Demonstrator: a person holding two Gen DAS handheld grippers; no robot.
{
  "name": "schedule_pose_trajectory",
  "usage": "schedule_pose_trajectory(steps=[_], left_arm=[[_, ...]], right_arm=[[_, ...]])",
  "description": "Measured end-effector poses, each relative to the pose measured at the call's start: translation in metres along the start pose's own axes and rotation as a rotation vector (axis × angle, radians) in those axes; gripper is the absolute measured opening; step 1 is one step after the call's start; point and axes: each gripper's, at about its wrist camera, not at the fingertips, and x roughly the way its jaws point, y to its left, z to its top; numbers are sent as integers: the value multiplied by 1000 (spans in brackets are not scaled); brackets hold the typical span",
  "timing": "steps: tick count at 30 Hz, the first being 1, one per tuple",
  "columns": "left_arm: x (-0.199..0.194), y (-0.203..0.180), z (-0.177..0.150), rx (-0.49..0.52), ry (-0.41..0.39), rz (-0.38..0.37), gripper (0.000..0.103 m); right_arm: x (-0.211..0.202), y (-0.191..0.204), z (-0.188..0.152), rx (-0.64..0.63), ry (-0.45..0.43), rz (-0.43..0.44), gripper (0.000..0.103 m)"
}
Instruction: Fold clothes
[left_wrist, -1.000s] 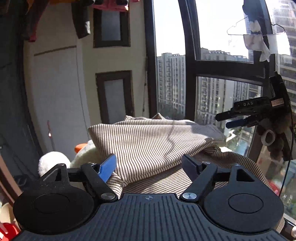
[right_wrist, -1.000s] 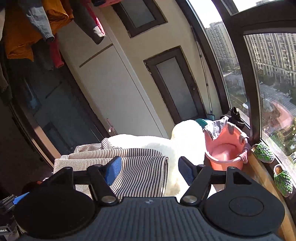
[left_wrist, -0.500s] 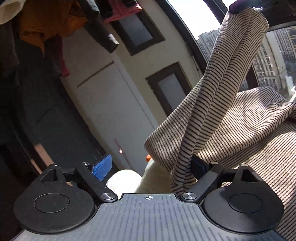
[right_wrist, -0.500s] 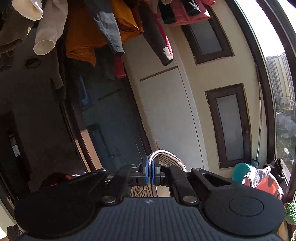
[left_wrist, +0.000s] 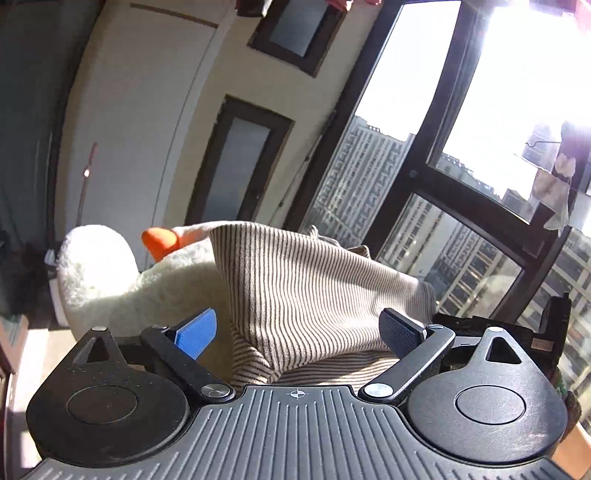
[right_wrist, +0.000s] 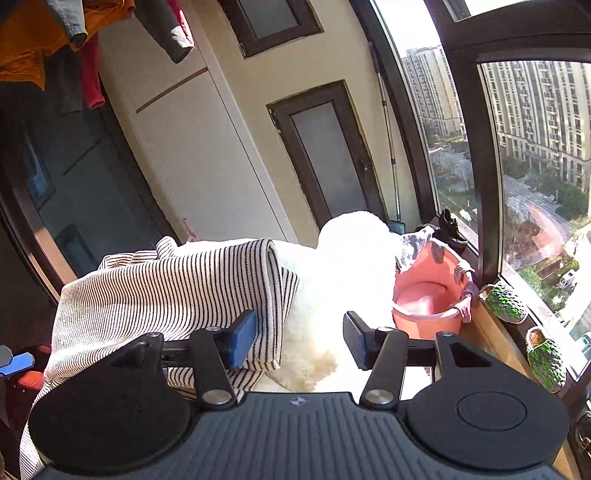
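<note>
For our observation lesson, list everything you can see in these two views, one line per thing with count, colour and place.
striped garment: one, cream with dark stripes, folded over the fluffy seat
fluffy seat: one, white, under and beside the garment
orange patch: one, orange, behind the fluffy seat
basin: one, pink, by the window, cloths draped on its rim
slippers: two, green, on the window ledge
shoe: one, black, on the ledge behind the basin
hanging clothes: several, orange, red, grey, overhead
left claw: one, black with blue pads, opening, garment between them unpressed
right claw: one, same colours, opening, garment edge beside one pad
</note>
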Motion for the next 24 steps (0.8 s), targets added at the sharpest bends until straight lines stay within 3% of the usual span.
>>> schedule_pose_trajectory(steps=[3, 5, 7, 8, 9, 10, 12, 14, 19, 22, 24], left_arm=[[28, -7, -3, 55, 60, 55, 99], [51, -7, -8, 47, 128, 66, 99], [68, -4, -10, 20, 145, 95, 98], [72, -4, -11, 13, 142, 103, 88], [75, -4, -12, 6, 138, 111, 78], [77, -3, -13, -4, 133, 117, 73], [70, 0, -11, -43, 99, 104, 55], [58, 7, -8, -94, 55, 84, 39], [44, 32, -10, -213, 7, 105, 37], [44, 36, -19, -243, 20, 125, 50], [39, 38, -20, -248, 17, 139, 53]], right_arm=[[0, -7, -9, 125, 24, 114, 66], [7, -6, -16, 147, 47, 113, 73], [18, -4, -21, 143, 62, 87, 73], [23, -4, -21, 149, 76, 103, 68], [28, -4, -19, 157, 93, 132, 46], [34, -3, -15, 169, 115, 161, 38], [41, 6, -3, 146, 136, 135, 26], [45, 18, 12, 98, 135, 112, 20], [42, 47, 52, 20, 78, 197, 19], [41, 53, 47, -73, 86, 170, 19], [43, 43, 33, -118, 118, 120, 21]])
